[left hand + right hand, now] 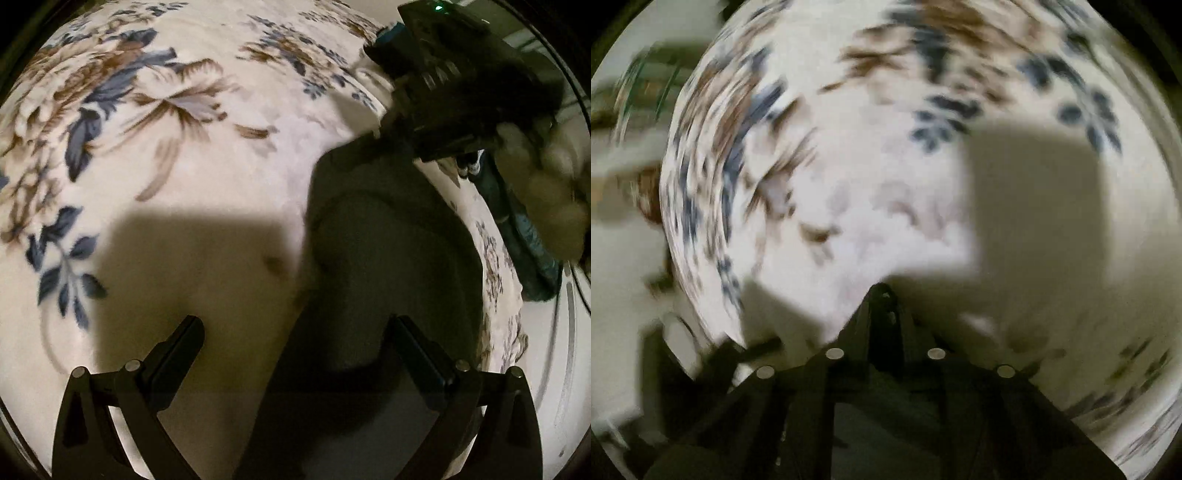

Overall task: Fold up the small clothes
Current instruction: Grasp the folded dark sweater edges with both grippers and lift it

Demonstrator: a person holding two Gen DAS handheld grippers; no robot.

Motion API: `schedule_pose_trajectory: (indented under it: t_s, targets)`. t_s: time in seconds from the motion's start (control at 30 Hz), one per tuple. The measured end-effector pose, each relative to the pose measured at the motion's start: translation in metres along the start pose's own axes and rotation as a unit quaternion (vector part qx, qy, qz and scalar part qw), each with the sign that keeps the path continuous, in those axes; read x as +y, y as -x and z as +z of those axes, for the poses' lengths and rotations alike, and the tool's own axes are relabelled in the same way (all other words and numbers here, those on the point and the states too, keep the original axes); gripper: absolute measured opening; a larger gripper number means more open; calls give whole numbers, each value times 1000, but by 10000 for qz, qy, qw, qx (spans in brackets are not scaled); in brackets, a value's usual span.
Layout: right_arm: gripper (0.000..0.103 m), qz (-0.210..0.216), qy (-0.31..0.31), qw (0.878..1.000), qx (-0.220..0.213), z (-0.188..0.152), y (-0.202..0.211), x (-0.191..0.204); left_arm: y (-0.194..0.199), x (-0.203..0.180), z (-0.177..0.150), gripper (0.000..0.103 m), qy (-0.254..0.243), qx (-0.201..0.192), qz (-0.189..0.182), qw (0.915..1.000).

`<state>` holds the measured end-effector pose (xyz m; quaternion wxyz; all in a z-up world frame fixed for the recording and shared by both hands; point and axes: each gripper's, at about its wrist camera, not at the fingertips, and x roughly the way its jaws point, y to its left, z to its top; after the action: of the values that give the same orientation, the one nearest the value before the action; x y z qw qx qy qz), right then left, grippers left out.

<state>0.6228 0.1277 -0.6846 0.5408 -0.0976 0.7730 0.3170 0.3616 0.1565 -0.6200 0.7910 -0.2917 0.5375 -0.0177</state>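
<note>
My left gripper (295, 328) points down at the bed, black jaws spread wide, nothing held. Between and just beyond them lies the dark grey, soft small garment (388, 251), flat on the cream fleece blanket with blue and brown flower print (229, 122); my left finger (184, 339) sits over bare blanket beside it, in shadow. Further out, upper right of the left view, my right gripper's black body hangs above the garment's far edge, my hand (546, 184) behind it. A blue-green cloth (532, 240) lies at the blanket's right edge. From its own view, the right gripper (882, 291) has jaws pressed together, nothing between them, over bare blanket. That view is blurred.
</note>
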Motion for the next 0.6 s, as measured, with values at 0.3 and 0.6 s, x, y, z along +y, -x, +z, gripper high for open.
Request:
schedule_pose_trajectory:
  t_s: [0.3,0.6]
  targets:
    - [9,1650,-2110,9633,-194,-7,-19,-76,-5,-5,-2,103,-285,379,-116,9988]
    - [82,2165,-2128,9393,-1599,-140,98,-150,4,3,19,103,-23,456,-455,9979]
